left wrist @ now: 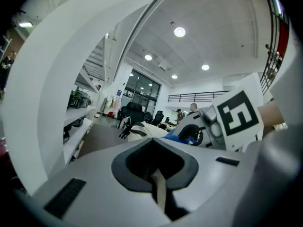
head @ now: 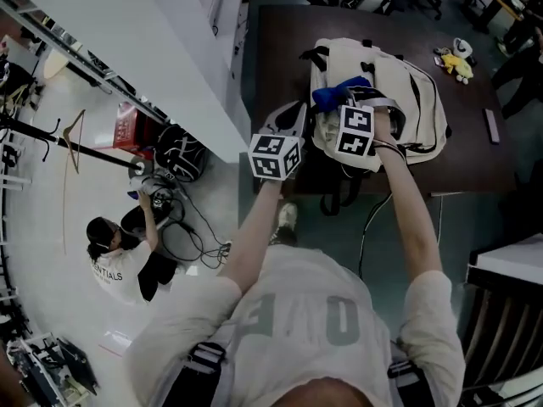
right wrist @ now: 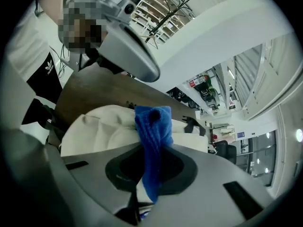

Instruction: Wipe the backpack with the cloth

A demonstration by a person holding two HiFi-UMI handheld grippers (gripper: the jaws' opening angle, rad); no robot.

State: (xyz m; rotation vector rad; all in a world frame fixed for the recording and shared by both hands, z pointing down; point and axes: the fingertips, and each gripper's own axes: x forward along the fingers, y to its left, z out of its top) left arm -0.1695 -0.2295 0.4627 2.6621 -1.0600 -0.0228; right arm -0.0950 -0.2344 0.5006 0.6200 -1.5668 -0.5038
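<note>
Over the backpack, right gripper clamps the blue cloth.

The left tool pointed level across the room, its jaws pressed together with nothing between them. Just past its tip lay the brown tabletop with the cream backpack on it. At the backpack's right side was the right tool, its marker cube turned our way and a blue cloth bunched at its front end. White shelves ran along the left, black office chairs stood behind, and ceiling lights glowed overhead.
</note>
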